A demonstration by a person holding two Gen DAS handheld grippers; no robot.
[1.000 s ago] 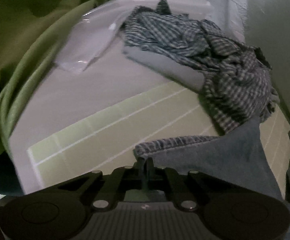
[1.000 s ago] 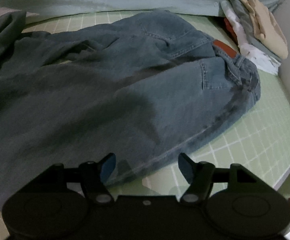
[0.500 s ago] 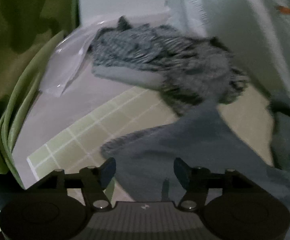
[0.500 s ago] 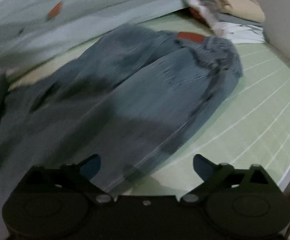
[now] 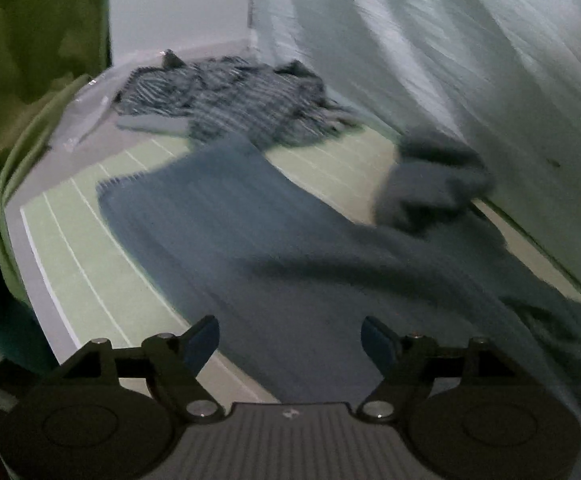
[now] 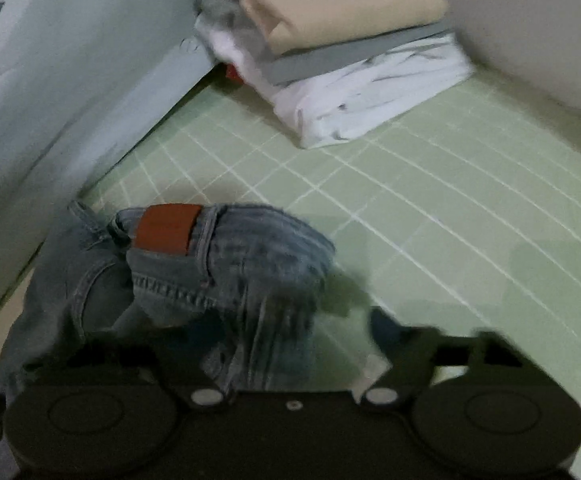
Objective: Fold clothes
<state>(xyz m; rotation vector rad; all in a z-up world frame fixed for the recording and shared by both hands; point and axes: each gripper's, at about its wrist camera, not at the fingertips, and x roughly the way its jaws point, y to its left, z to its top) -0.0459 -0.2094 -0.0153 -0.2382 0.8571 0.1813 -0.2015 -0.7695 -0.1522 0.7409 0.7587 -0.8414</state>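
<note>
On the green grid mat (image 6: 430,216), jeans (image 5: 274,248) are lying spread. The left gripper (image 5: 289,338) is hovering with fingers apart; the right gripper (image 6: 290,344) is blurred, so I cannot tell its grip.

1. Blue jeans (image 6: 218,276) lie bunched on a green grid mat (image 6: 450,216), their brown leather waistband patch (image 6: 166,229) facing up.
2. Beyond the jeans, at the mat's far edge, sits a stack of folded clothes (image 6: 342,52), beige on top, then grey, then white.
3. The right gripper (image 6: 302,344) hangs blurred over the jeans' near end, fingers spread.
</note>
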